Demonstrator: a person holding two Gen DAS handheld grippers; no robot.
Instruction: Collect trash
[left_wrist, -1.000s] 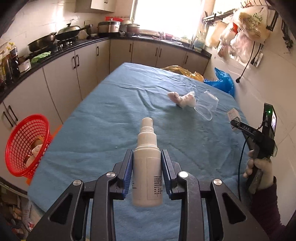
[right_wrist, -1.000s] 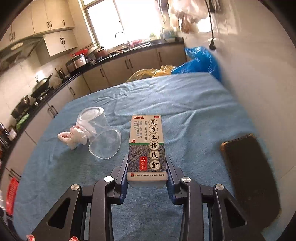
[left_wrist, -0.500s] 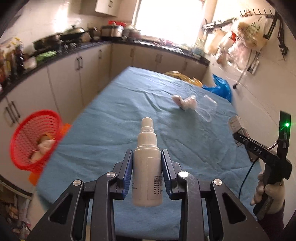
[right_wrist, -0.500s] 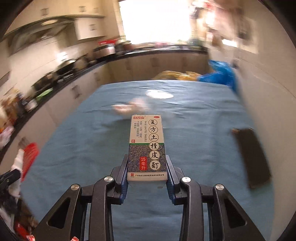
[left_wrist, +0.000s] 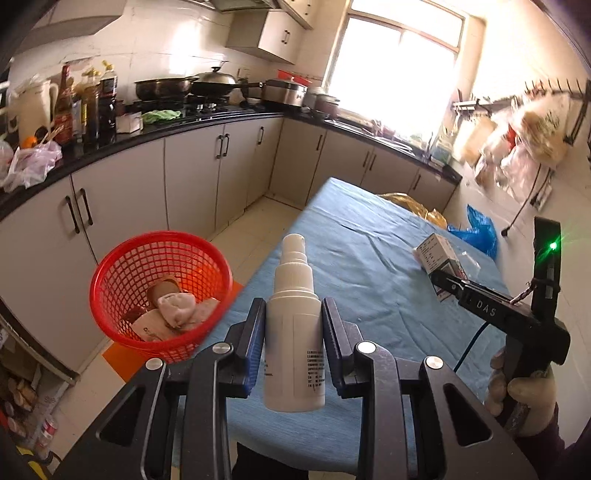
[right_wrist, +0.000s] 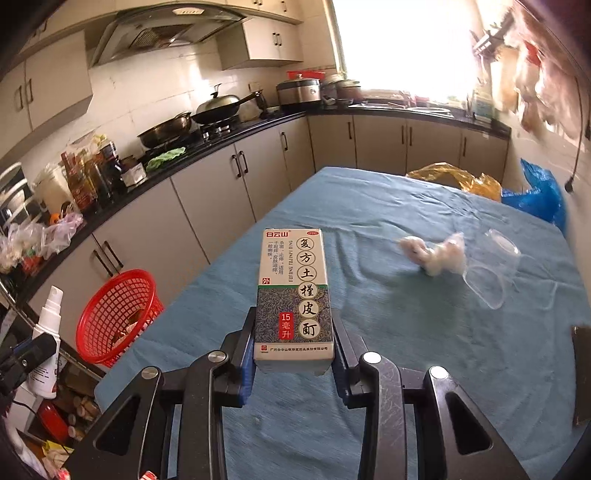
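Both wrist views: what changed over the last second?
Both hands swung toward the red basket, now nearer and larger in view. No grip changed: the left gripper holds the spray bottle, the right gripper the medicine box. The tissue wad and plastic cup lie unmoved.

Box (right_wrist: 293, 295), centre of right wrist view: red logo 白云山 at top left; large black vertical characters 复方土槿皮酊; small green square 外; red patch reading 15 毫升; fine print along the bottom edge, too small to read.

Right claw (left_wrist: 443, 278) body, right of left wrist view: "DAS" in pale letters.

Bottle (left_wrist: 294, 332), centre of left wrist view: small printed lines, illegible.
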